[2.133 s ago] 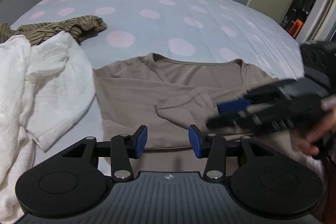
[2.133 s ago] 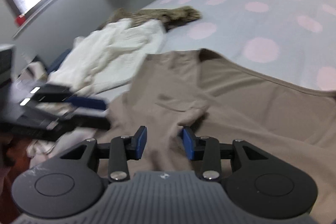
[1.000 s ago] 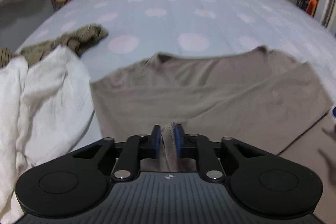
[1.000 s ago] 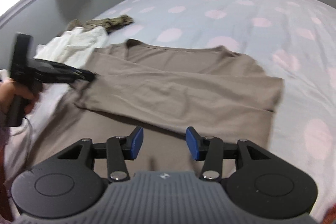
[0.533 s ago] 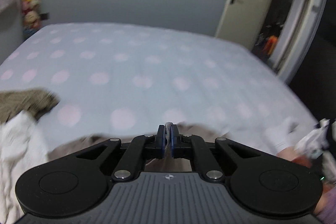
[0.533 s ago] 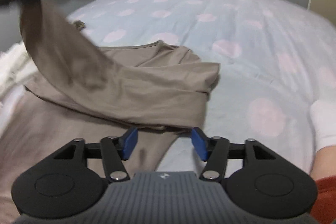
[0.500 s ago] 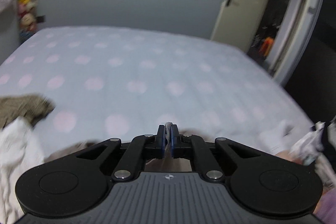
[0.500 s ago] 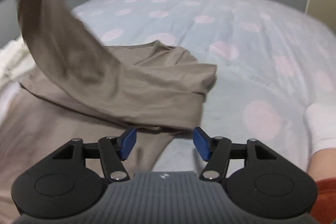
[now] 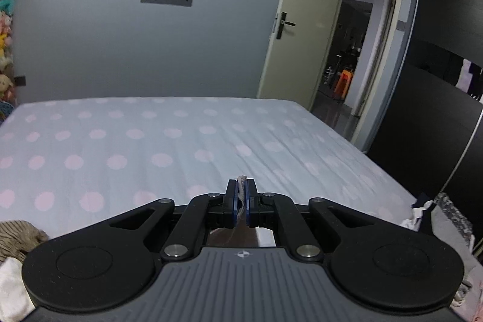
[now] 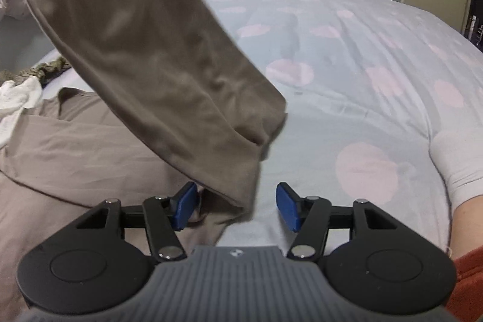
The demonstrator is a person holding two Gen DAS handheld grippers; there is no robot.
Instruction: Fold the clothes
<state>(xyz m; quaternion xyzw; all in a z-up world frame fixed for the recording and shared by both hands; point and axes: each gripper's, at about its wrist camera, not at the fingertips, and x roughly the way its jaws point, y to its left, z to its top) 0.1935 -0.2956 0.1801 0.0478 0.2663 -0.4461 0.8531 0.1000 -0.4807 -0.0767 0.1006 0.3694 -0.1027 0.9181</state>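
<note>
Off to the left: pinching a thin edge of the brown shirt (image 10: pixel 75 147) hard in the left gripper (image 9: pixel 240 195), high above the dotted bed (image 9: pixel 151 141). Only a sliver of cloth between the pads, by the look of it. Could slip free under the hanging weight or with a sudden jerk, dropping the lifted part in a heap and undoing the fold.

Also at the left, close to the shirt's edge: a striped garment (image 9: pixel 18 234) and a white garment (image 10: pixel 18 95). Might snag one and drag it along if swinging the cloth that way.

In the middle, from the right wrist view: hanging down slantwise as a long sleeve (image 10: pixel 151 50), with the rest of the shirt spread flat on the bed beneath. Likely to twist or sway while aloft, then land creased or off the line of the body.

Further right: right gripper (image 10: pixel 235 204) released, just been closing in a little, with the sleeve's low corner hanging between the pads but pressed by neither. Clamping now could catch only the loose tip. Reaching too low could nip the flat layer underneath as well and pull it askew.

At the far right: a person's leg in a white sock (image 10: pixel 459 165), resting on the bed. Could get in the way of laying the sleeve across.
</note>
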